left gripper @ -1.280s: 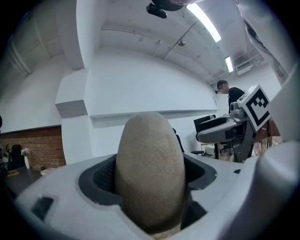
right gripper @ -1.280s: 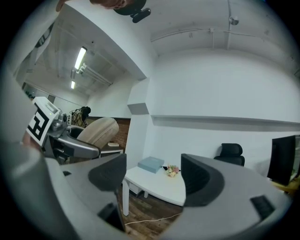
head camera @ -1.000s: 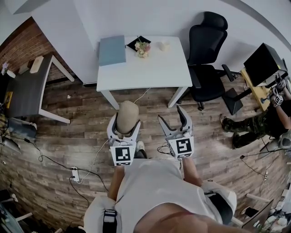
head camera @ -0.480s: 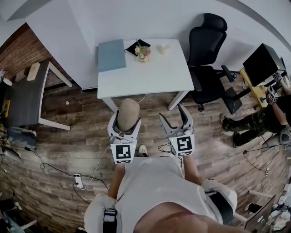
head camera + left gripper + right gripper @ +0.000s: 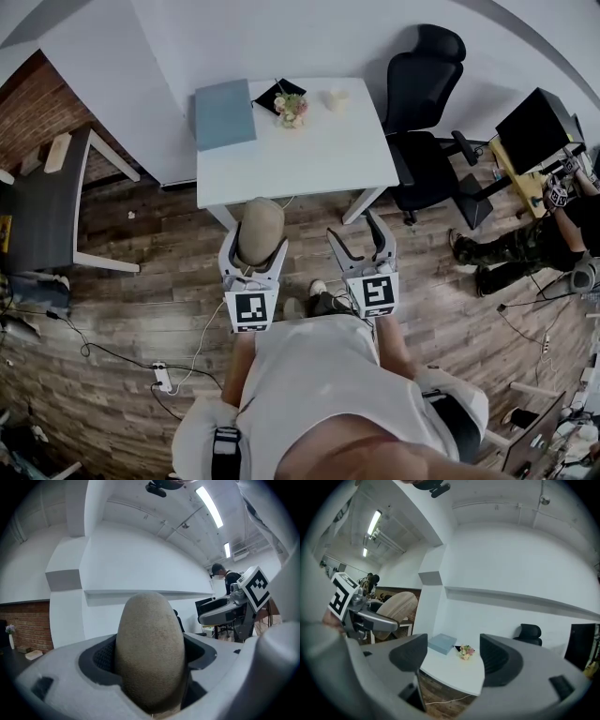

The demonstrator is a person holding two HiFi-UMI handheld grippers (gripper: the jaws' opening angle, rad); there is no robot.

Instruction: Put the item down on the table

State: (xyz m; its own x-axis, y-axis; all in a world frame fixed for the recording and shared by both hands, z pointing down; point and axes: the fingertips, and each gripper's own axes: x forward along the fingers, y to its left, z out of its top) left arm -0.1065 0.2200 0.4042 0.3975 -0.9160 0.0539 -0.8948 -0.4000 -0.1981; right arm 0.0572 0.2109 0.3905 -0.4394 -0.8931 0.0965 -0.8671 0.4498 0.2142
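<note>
Presently on record, all places given against the white table (image 5: 309,155):

1. Left gripper (image 5: 255,246): held over the wood floor just in front of the table's near edge, towards its left half. Jaws part-way closed, pads pressing both sides of the tan egg-shaped item (image 5: 260,230).
2. Tan egg-shaped item: upright in the left gripper, its rounded top overlapping the table's near edge in the head view. It is off the tabletop and clear of the floor.
3. Right gripper (image 5: 354,232): beside the left one, in front of the table's near right corner. Jaws wide but closing, with nothing between them; through the gap, its own view shows only the table and floor.
4. Blue-grey folder (image 5: 224,112): flat on the table's far left corner.
5. Small flower posy (image 5: 291,108): on the table's far side, near the middle, just right of the folder.
6. Small pale cup (image 5: 337,97): on the table's far right part.
7. Black office chair (image 5: 427,103): just beyond the table's right side.
8. Seated person in camouflage trousers (image 5: 516,248): well right of the table, past the chair.
</note>
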